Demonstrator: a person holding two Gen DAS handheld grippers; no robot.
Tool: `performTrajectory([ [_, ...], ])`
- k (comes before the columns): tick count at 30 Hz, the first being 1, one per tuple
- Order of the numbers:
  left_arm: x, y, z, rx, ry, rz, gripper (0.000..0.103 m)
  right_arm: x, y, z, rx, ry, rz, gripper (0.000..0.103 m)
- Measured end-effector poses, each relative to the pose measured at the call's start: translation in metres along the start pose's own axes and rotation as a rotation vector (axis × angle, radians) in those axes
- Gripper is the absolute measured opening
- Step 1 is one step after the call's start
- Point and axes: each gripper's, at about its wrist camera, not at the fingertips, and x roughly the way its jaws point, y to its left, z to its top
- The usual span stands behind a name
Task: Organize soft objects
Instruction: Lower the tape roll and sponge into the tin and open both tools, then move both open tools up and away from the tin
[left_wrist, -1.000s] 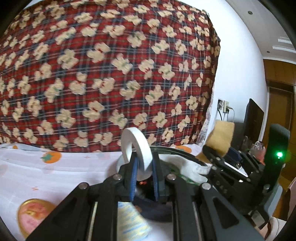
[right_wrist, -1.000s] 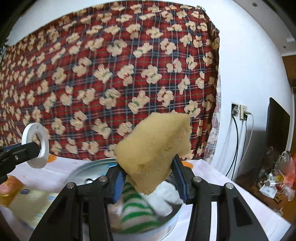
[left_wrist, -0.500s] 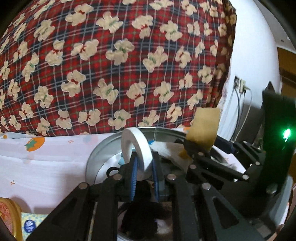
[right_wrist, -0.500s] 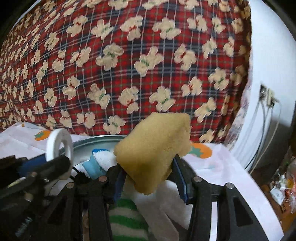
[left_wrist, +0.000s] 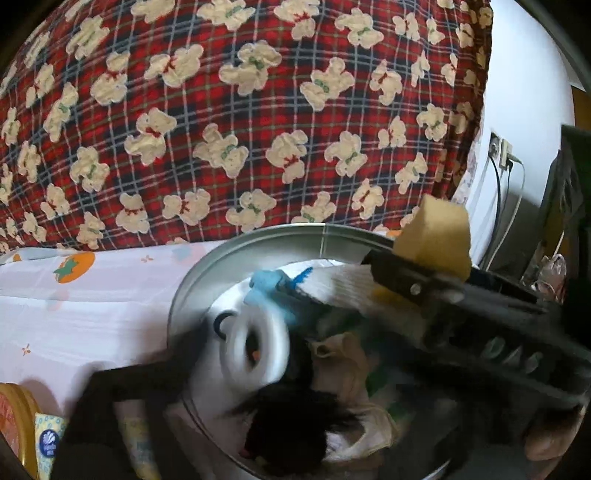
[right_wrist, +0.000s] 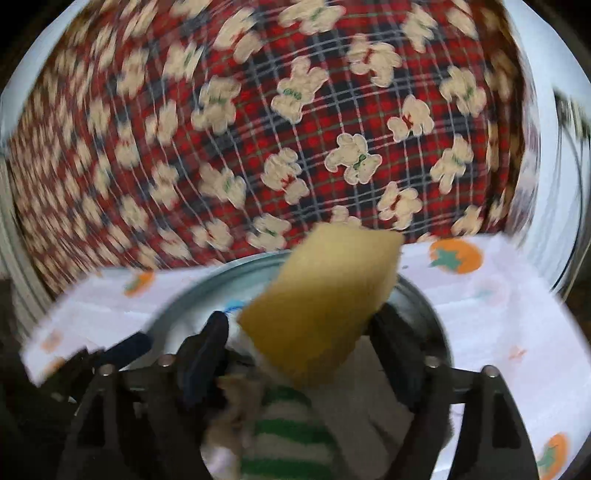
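Right gripper (right_wrist: 295, 332) over the metal basin (left_wrist: 258, 240), jaws spread wide; yellow sponge (right_wrist: 325, 299) sits between them, touching neither finger as far as I can see. White foam ring (left_wrist: 255, 350) blurred above the basin's left side. Left gripper (left_wrist: 207, 369) too smeared; cannot tell its jaws. Striped green sock (right_wrist: 284, 435) and blue cloth (left_wrist: 273, 288) lie in the basin, on the tablecloth (left_wrist: 92, 314).

A round metal basin (left_wrist: 258, 243) rests on the persimmon-print tablecloth (left_wrist: 92, 306).
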Motion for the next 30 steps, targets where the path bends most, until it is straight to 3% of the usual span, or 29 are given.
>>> performTrajectory([
  [2, -0.015, -0.006, 0.000, 0.039, -0.079, -0.014, 0.103, -0.009, -0.007, 0.000, 0.063, -0.040, 0.031, 0.081],
  [6, -0.031, -0.022, -0.007, 0.136, -0.155, 0.023, 0.103, -0.021, -0.019, -0.006, 0.154, -0.107, 0.028, 0.081],
  [18, -0.048, -0.010, -0.022, 0.120, -0.203, 0.081, 0.103, -0.054, -0.017, -0.023, 0.109, -0.260, -0.171, 0.081],
  [28, -0.065, -0.008, -0.032, 0.139, -0.252, 0.089, 0.103, -0.094, 0.018, -0.053, 0.055, -0.423, -0.329, 0.081],
  [30, -0.066, -0.007, -0.033, 0.138, -0.255, 0.091, 0.103, -0.103, 0.024, -0.057, 0.038, -0.465, -0.361, 0.087],
])
